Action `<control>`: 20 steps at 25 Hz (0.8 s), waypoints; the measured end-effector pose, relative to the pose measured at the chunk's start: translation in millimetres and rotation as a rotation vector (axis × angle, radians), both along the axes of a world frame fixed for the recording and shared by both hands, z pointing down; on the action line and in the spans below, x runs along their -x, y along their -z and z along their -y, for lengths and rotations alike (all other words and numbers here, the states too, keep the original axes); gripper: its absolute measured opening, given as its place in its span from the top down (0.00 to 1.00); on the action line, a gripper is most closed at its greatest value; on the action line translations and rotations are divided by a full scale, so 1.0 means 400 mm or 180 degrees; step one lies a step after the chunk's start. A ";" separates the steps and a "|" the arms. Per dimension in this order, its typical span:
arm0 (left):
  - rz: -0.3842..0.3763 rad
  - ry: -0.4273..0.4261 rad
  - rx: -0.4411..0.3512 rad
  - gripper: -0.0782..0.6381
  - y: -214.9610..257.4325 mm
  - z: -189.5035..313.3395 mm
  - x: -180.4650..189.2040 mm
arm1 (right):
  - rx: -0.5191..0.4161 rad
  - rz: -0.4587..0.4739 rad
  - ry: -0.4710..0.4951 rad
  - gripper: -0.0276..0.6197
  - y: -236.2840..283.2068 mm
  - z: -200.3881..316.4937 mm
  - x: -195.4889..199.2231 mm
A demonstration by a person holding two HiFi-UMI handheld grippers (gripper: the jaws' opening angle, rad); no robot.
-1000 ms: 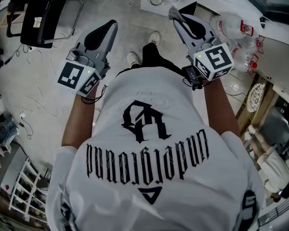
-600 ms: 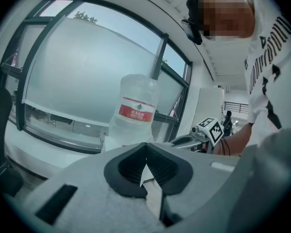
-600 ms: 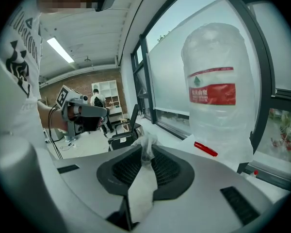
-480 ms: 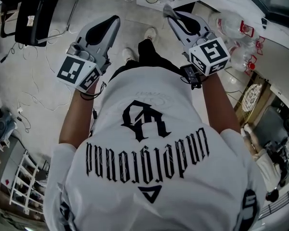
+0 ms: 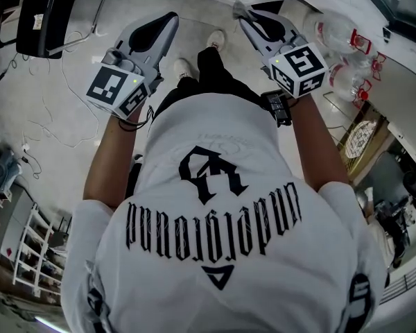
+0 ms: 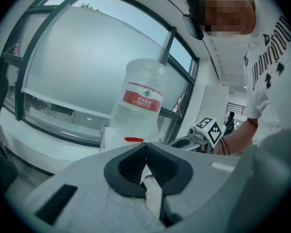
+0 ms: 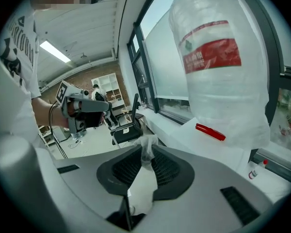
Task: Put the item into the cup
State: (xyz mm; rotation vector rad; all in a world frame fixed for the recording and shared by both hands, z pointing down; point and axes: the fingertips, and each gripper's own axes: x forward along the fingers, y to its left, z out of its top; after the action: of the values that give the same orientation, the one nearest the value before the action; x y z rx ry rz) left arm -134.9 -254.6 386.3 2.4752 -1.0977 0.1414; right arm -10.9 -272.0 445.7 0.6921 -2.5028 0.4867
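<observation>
One big water jug (image 7: 218, 67) fills much of the right gripper view, standing against the window, and it turns up again further off in the left gripper view. From above, the next largest thing is the person in a white T-shirt (image 5: 222, 214), standing on the floor with both arms held forward.

Of the two tools, the left gripper (image 5: 168, 23) has its jaws brought together at the tips. I see nothing caught in them, only a pale slit of light lower down. The right gripper (image 5: 246, 18) has its jaws pinched on a small scrap of thin, whitish, crumpled stuff (image 7: 141, 178), tissue or film, I can't say which. A tuft of it sticks out past the tips and the rest is bunched between the ribbed pads.

No cup shows in any view, so the dropping place is somewhere out of sight.

That scrap looks nearly weightless, soft and limp, and it should not break. I'd say any pinch on the bunched middle will do, as it is held now. The likely trouble is at letting go. It may cling to the pads or drift aside, so the loose tuft would want to be well inside the cup's mouth first.
</observation>
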 end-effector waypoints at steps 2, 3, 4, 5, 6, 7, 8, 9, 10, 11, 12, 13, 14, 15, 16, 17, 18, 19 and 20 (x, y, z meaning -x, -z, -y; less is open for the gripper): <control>0.0001 -0.0014 0.0018 0.87 -0.020 0.005 -0.016 | 0.0036 -0.0022 0.0004 0.86 -0.024 0.003 -0.013; -0.0001 -0.0018 0.0030 0.87 -0.028 0.007 -0.019 | 0.0050 -0.0031 0.0003 0.86 -0.034 0.006 -0.015; 0.0001 -0.0026 0.0042 0.87 -0.036 0.012 -0.020 | 0.0065 -0.0040 -0.0002 0.86 -0.043 0.011 -0.014; 0.0007 -0.0037 0.0054 0.87 -0.045 0.018 -0.018 | 0.0081 -0.0048 -0.0006 0.86 -0.053 0.017 -0.010; 0.0014 -0.0050 0.0067 0.87 -0.055 0.024 -0.016 | 0.0099 -0.0058 -0.0007 0.86 -0.063 0.023 -0.006; 0.0019 -0.0059 0.0085 0.87 -0.066 0.030 -0.016 | 0.0118 -0.0071 -0.0003 0.86 -0.074 0.028 -0.002; 0.0019 -0.0065 0.0110 0.87 -0.077 0.034 -0.019 | 0.0137 -0.0085 0.0004 0.86 -0.085 0.031 -0.001; 0.0015 -0.0068 0.0141 0.87 -0.089 0.035 -0.023 | 0.0156 -0.0098 0.0010 0.86 -0.096 0.032 -0.002; 0.0007 -0.0071 0.0170 0.87 -0.099 0.036 -0.028 | 0.0175 -0.0108 0.0010 0.86 -0.106 0.033 -0.004; -0.0001 -0.0078 0.0191 0.87 -0.109 0.037 -0.034 | 0.0191 -0.0116 0.0005 0.86 -0.117 0.034 -0.007; -0.0001 -0.0092 0.0197 0.87 -0.117 0.039 -0.041 | 0.0202 -0.0124 -0.0003 0.86 -0.129 0.036 -0.011; 0.0008 -0.0112 0.0192 0.87 -0.125 0.041 -0.048 | 0.0209 -0.0135 -0.0009 0.86 -0.141 0.039 -0.014; 0.0024 -0.0135 0.0181 0.87 -0.134 0.044 -0.054 | 0.0214 -0.0149 -0.0015 0.86 -0.154 0.042 -0.017; 0.0047 -0.0159 0.0170 0.87 -0.144 0.046 -0.059 | 0.0224 -0.0165 -0.0020 0.86 -0.169 0.044 -0.019; 0.0077 -0.0183 0.0165 0.87 -0.156 0.046 -0.063 | 0.0240 -0.0180 -0.0026 0.86 -0.184 0.046 -0.021; 0.0108 -0.0204 0.0169 0.87 -0.170 0.045 -0.068 | 0.0266 -0.0191 -0.0031 0.86 -0.199 0.047 -0.023; 0.0129 -0.0221 0.0185 0.87 -0.185 0.043 -0.072 | 0.0296 -0.0200 -0.0034 0.86 -0.213 0.048 -0.024; 0.0138 -0.0233 0.0208 0.87 -0.202 0.042 -0.074 | 0.0323 -0.0208 -0.0036 0.86 -0.227 0.050 -0.024; 0.0144 -0.0245 0.0231 0.87 -0.219 0.043 -0.074 | 0.0340 -0.0218 -0.0038 0.86 -0.239 0.054 -0.022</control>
State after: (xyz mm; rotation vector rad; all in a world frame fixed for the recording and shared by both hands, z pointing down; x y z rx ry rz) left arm -105.3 -271.7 473.7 2.4610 -0.9979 0.2569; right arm -2.2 -293.4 541.4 0.6712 -2.3913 0.5864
